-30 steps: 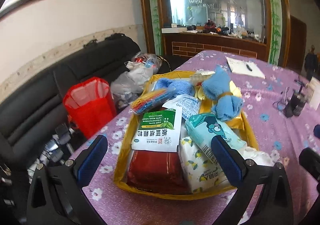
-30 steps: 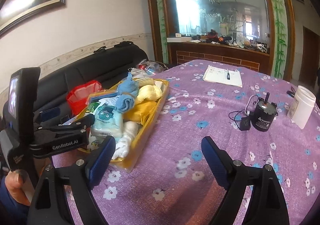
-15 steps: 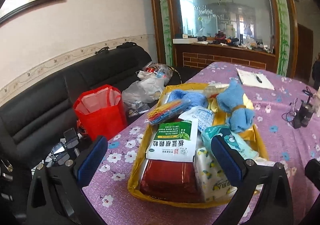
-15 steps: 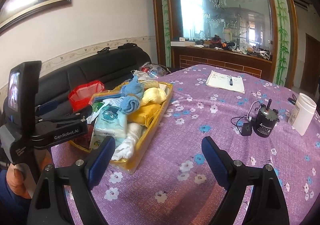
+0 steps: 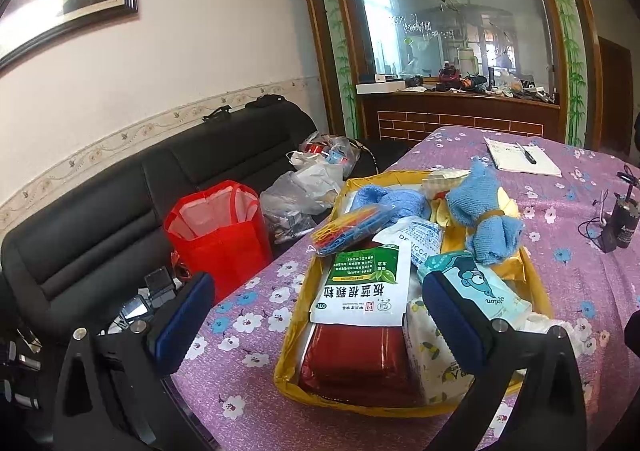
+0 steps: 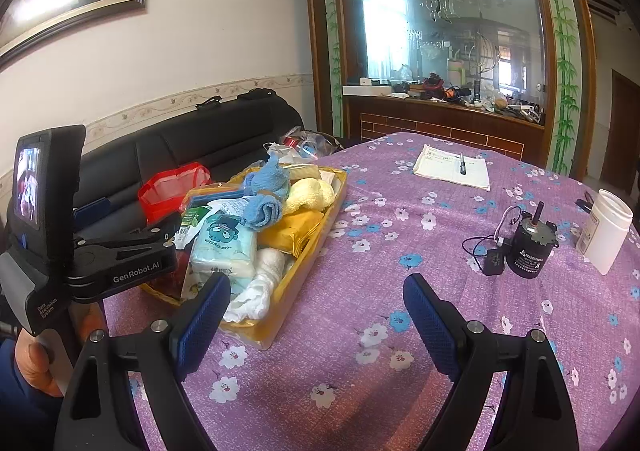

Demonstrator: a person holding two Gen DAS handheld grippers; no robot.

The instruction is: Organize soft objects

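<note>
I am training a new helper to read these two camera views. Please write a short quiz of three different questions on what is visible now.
1. True or false: the right tool is closed on a towel.
2. Which item lies nearest the near end of the yellow tray? A) notebook B) red packet C) white jar
3. Fill in: the knotted blue towel lies ___ the tray.

Key:
1. False. Its jaws stand open above the purple tablecloth, with nothing between them.
2. B, the red packet.
3. In, atop other items.
</note>
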